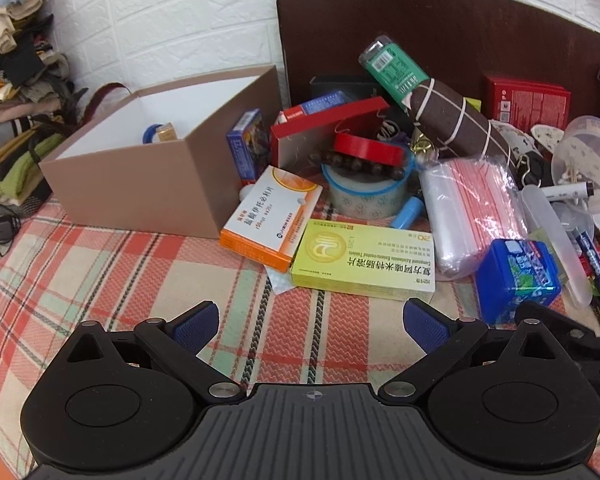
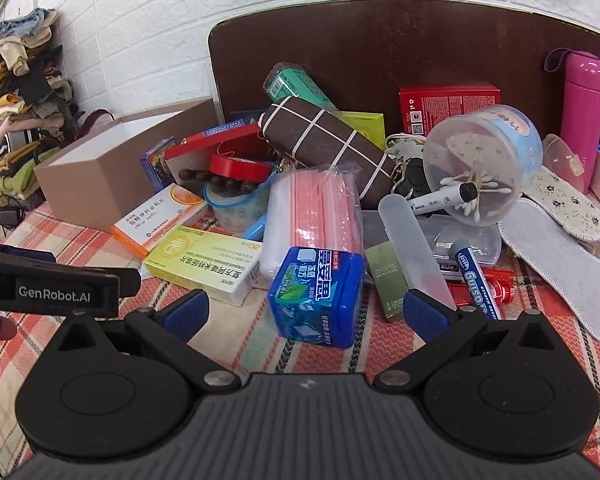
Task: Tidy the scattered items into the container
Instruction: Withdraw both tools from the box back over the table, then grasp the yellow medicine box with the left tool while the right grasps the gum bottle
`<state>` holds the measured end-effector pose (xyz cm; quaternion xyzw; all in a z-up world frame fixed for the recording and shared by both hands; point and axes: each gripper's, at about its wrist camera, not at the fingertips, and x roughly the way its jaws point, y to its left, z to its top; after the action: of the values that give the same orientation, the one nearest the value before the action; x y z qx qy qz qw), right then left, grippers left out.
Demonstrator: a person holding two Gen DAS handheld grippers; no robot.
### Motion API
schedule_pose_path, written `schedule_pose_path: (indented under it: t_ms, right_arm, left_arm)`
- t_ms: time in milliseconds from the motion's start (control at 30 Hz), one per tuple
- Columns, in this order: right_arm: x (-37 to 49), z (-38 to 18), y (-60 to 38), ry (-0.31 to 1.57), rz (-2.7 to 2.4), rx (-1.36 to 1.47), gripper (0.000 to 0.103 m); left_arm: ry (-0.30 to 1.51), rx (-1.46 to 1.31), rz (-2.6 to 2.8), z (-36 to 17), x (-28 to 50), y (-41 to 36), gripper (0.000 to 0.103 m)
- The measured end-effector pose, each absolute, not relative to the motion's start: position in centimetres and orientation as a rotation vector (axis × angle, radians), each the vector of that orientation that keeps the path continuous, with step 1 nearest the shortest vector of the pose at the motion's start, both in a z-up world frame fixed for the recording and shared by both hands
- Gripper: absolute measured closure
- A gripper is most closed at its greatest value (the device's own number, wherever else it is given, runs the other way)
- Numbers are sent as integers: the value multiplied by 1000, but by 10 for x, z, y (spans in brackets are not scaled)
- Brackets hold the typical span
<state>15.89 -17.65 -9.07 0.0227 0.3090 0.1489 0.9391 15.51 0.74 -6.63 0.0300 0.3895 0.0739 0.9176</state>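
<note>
Both grippers sit low over the plaid tablecloth (image 1: 100, 272) with nothing between their blue-padded fingers. Left gripper (image 1: 310, 324): jaws spread wide, empty, hovering just short of the yellow medicine box (image 1: 364, 258), which lies flat at the front of the pile. Right gripper (image 2: 306, 312): jaws likewise spread wide, empty, with the blue gum tub (image 2: 318, 296) standing in the gap between the fingertips; contact with either pad cannot be confirmed. Container: a brown cardboard box (image 1: 140, 184) with white interior, open at the top, standing at the left of the clutter; a blue-and-white object and a small tan item are visible inside near its far right corner. Leaning against its right front corner is the orange-and-white medicine box (image 1: 272, 220), overlapping the yellow one. Behind these lie a patterned tape roll (image 1: 366, 196) topped by dark wooden beads and a red tape roll (image 1: 370, 150). A bag of pink straws (image 2: 316, 208) lies beside the gum tub. A brown bundle bound with white bands (image 2: 328, 148) rests tilted across the heap. To the right, a clear cotton-swab jar (image 2: 482, 164) lies on its side, a marker (image 2: 476, 280) beneath it, and a pink flask (image 2: 584, 112) stands upright against the dark headboard (image 2: 420, 36).
</note>
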Motion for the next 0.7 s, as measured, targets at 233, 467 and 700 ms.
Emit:
schedule_pose_path:
  t_ms: [233, 467, 700]
  right_arm:
    - [172, -101, -170, 663, 243, 75, 0]
    - [186, -106, -158, 703, 204, 48, 0]
    - [202, -117, -152, 737, 176, 26, 0]
  left_arm:
    - [805, 88, 121, -81, 166, 27, 0]
    - [819, 40, 24, -85, 194, 33, 7]
    - [883, -55, -44, -104, 226, 54, 19]
